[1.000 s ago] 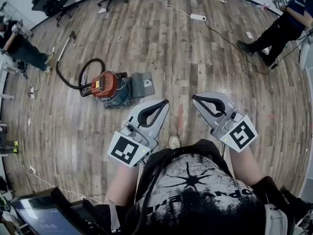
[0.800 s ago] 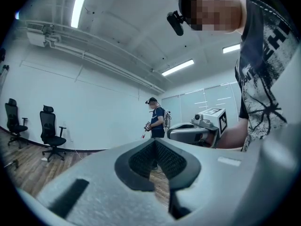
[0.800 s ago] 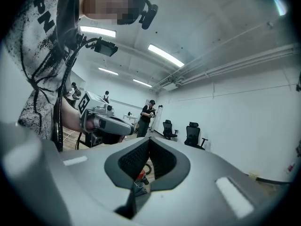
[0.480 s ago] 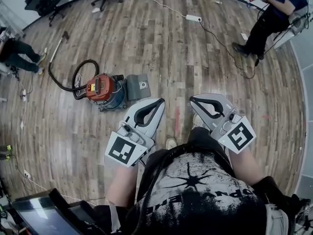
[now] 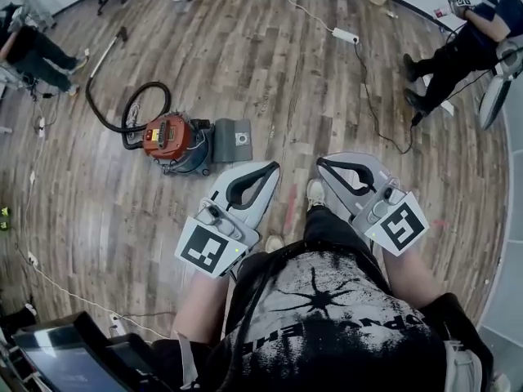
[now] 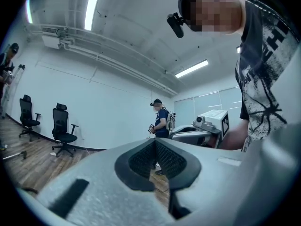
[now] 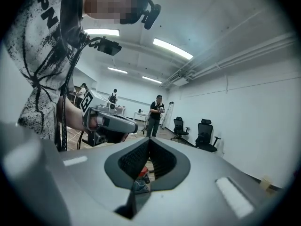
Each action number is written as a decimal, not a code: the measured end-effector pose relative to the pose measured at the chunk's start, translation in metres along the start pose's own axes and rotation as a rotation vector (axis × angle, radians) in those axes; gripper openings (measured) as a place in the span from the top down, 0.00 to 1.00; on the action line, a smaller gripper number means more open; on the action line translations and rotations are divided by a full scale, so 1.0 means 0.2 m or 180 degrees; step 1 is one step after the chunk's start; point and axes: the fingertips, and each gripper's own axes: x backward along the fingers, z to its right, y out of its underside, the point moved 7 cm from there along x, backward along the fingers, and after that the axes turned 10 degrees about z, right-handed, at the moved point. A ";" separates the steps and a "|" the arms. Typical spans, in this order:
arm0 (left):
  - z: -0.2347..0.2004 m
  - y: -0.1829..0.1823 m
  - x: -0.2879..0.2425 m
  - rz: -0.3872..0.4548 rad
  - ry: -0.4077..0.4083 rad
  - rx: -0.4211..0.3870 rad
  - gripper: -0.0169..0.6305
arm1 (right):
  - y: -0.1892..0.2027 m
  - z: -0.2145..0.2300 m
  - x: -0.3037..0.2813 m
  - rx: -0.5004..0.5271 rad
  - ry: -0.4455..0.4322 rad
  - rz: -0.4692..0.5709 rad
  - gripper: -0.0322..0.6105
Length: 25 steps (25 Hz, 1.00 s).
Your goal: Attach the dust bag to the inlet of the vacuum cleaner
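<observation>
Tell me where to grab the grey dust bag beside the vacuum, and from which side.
The dust bag lies flat on the floor, one edge at the vacuum cleaner. Probably pinch the free edge farthest from the vacuum, coming in low from the right of the head view, where nothing blocks the jaws.

No legible text; lettering on shirt (image 5: 327,317), vacuum cleaner (image 5: 167,137) label unreadable.

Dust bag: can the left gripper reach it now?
Probably not yet: the left gripper, shut, hangs well above the floor, where the dust bag lies beside the vacuum. Nothing stands between.
</observation>
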 end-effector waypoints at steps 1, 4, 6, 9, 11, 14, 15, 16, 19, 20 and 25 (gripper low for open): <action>-0.02 0.01 -0.05 -0.0012 -0.0030 -0.0007 0.97 | 0.02 0.06 -0.01 -0.0011 -0.0047 0.0017 0.94; -0.10 0.04 -0.21 0.0005 -0.0160 0.0000 0.97 | 0.06 0.25 -0.04 -0.0061 -0.0201 0.0059 0.94; -0.14 0.02 -0.34 0.0116 -0.0285 0.0027 0.97 | 0.09 0.38 -0.04 -0.0081 -0.0305 0.0037 0.94; -0.22 0.04 -0.51 0.0081 -0.0398 -0.0016 0.97 | 0.13 0.60 -0.05 -0.0095 -0.0435 0.0044 0.94; -0.27 0.06 -0.62 0.0052 -0.0466 -0.0028 0.97 | 0.15 0.74 -0.05 -0.0122 -0.0486 0.0086 0.94; -0.32 0.08 -0.77 0.0003 -0.0573 -0.0065 0.97 | 0.19 0.91 -0.02 -0.0162 -0.0548 0.0120 0.94; -0.33 0.08 -0.81 -0.0014 -0.0607 -0.0078 0.97 | 0.21 0.96 -0.01 -0.0182 -0.0568 0.0122 0.94; -0.34 0.09 -0.85 -0.0033 -0.0641 -0.0091 0.97 | 0.23 1.00 0.00 -0.0207 -0.0588 0.0129 0.94; -0.36 0.10 -0.97 -0.0086 -0.0724 -0.0130 0.97 | 0.27 1.13 0.04 -0.0286 -0.0643 0.0174 0.94; -0.36 0.11 -1.01 -0.0102 -0.0746 -0.0142 0.97 | 0.29 1.17 0.05 -0.0308 -0.0659 0.0192 0.94; -0.36 0.12 -1.14 -0.0166 -0.0879 -0.0246 0.97 | 0.34 1.31 0.06 -0.0415 -0.0752 0.0338 0.94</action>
